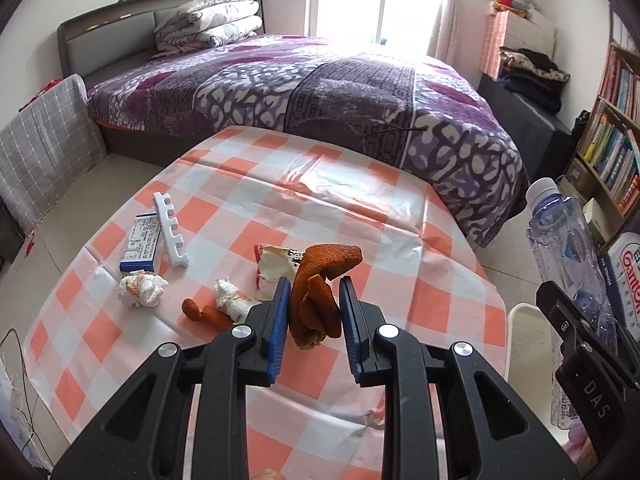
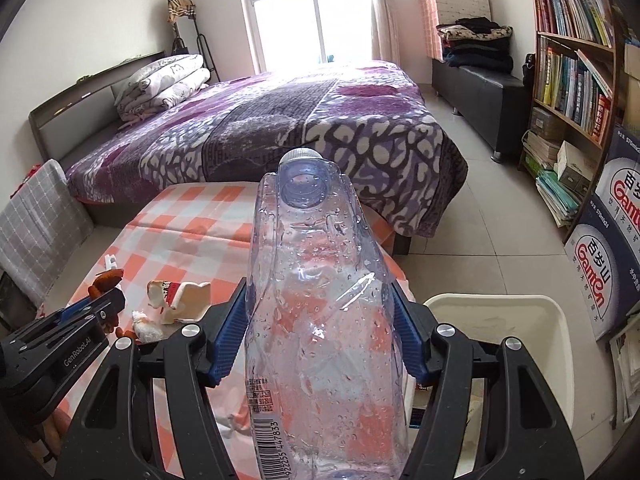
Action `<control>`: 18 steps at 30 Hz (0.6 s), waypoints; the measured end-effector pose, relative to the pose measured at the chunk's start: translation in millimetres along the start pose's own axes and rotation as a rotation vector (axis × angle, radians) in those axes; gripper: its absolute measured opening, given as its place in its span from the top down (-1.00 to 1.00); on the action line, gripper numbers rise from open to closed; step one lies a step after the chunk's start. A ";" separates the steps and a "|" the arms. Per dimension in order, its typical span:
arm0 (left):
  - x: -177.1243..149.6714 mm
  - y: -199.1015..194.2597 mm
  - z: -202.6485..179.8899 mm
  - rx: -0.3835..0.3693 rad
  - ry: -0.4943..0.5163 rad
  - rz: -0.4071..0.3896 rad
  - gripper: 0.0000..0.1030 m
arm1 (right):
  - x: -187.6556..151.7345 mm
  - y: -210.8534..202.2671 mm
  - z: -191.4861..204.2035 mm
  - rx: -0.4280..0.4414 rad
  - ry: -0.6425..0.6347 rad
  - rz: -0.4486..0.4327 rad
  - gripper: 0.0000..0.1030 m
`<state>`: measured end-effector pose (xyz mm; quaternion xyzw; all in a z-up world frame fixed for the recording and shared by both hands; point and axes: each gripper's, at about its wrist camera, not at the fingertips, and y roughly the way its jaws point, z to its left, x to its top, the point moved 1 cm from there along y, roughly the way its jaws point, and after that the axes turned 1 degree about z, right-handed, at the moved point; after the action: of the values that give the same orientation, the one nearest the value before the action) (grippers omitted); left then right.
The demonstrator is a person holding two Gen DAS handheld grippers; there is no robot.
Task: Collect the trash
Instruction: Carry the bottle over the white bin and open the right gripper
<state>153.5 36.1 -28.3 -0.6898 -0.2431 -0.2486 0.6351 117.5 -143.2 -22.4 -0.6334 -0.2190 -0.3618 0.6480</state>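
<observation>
Gripping an orange peel (image 1: 320, 292), the L gripper (image 1: 315, 316) has its blue pads nearly closed on the curled strip, which hangs above the checkered tablecloth (image 1: 360, 216). R gripper (image 2: 320, 336) is clamped on a clear plastic bottle (image 2: 320, 300), jaws abt half wide, pads pressing both sides; bottle is crushed, wet w/ droplets inside, cap end pointing away from cam, barcode label near the bottom edge. In the L view that bottle shows at far right, off the table edge, beside the white bin (image 2: 532, 320). Bin sits on the floor just right of the table, some items inside, can't tell what. More trash on the cloth: torn white-and-red wrapper (image 1: 276, 268) just behind the L pads, two crumpled tissues (image 1: 142, 290), another peel bit (image 1: 204, 314) near the L finger, small blue-and-white box (image 1: 140, 244) touching a white notched plastic strip (image 1: 170, 230). Beyond the table: bed w/ purple patterned blanket (image 1: 320, 92), folded quilt by the headboard, bookshelf (image 2: 572, 60) at right, printed cartons (image 2: 608, 248) stacked below it.
</observation>
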 end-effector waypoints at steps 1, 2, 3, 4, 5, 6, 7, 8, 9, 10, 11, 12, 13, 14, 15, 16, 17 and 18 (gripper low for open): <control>-0.5 0.5 -4.9 -0.006 0.006 0.001 0.51 | 0.4 -0.7 -5.1 -0.006 0.006 0.003 -0.21; -1.0 1.1 -10.2 -0.013 0.012 0.002 0.51 | 0.8 -1.1 -10.6 -0.014 0.013 0.007 -0.21; -1.3 1.5 -15.5 -0.019 0.019 0.003 0.51 | 0.9 -1.2 -15.0 -0.021 0.019 0.011 -0.21; -1.9 1.9 -20.0 -0.025 0.026 0.003 0.51 | 0.7 -1.4 -22.0 -0.031 0.031 0.017 -0.21; -2.8 1.8 -24.2 -0.030 0.033 0.003 0.51 | 0.7 -1.2 -27.2 -0.037 0.040 0.023 -0.21; -3.4 2.0 -29.4 -0.036 0.041 0.004 0.51 | 0.5 -0.8 -33.8 -0.045 0.053 0.032 -0.21; -4.0 2.1 -34.5 -0.042 0.048 0.004 0.51 | 0.3 -0.3 -38.9 -0.051 0.063 0.039 -0.21; -4.6 2.3 -39.0 -0.048 0.054 0.005 0.51 | -0.1 0.1 -46.4 -0.059 0.078 0.050 -0.21; -5.4 2.7 -43.9 -0.055 0.061 0.007 0.51 | -0.7 0.7 -54.1 -0.068 0.095 0.061 -0.21; -6.0 3.1 -48.4 -0.061 0.067 0.009 0.51 | -2.0 0.9 -60.0 -0.074 0.108 0.069 -0.21; -6.9 3.6 -53.2 -0.067 0.074 0.012 0.51 | -3.0 1.6 -68.0 -0.079 0.128 0.082 -0.21; -8.0 3.7 -57.5 -0.072 0.081 0.014 0.51 | -3.8 2.3 -75.9 -0.084 0.151 0.097 -0.21; -8.7 4.2 -61.4 -0.077 0.087 0.015 0.51 | -4.8 2.7 -83.6 -0.089 0.173 0.108 -0.21; -9.7 4.1 -65.4 -0.082 0.092 0.017 0.51 | -5.3 3.2 -89.6 -0.093 0.189 0.116 -0.22; -10.6 4.1 -69.9 -0.088 0.098 0.019 0.51 | -6.1 3.4 -96.5 -0.100 0.206 0.125 -0.22; -11.4 4.1 -74.5 -0.095 0.103 0.020 0.51 | -6.7 3.0 -101.0 -0.107 0.215 0.129 -0.22; -12.1 4.3 -79.1 -0.104 0.107 0.023 0.51 | -7.4 2.1 -106.5 -0.117 0.225 0.131 -0.22; -12.6 4.5 -83.5 -0.115 0.110 0.028 0.51 | -8.0 0.9 -111.9 -0.124 0.236 0.132 -0.23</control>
<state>144.0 -47.7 -34.1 -0.7135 -0.1834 -0.2909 0.6104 93.6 -251.3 -40.3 -0.6382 -0.0768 -0.4032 0.6513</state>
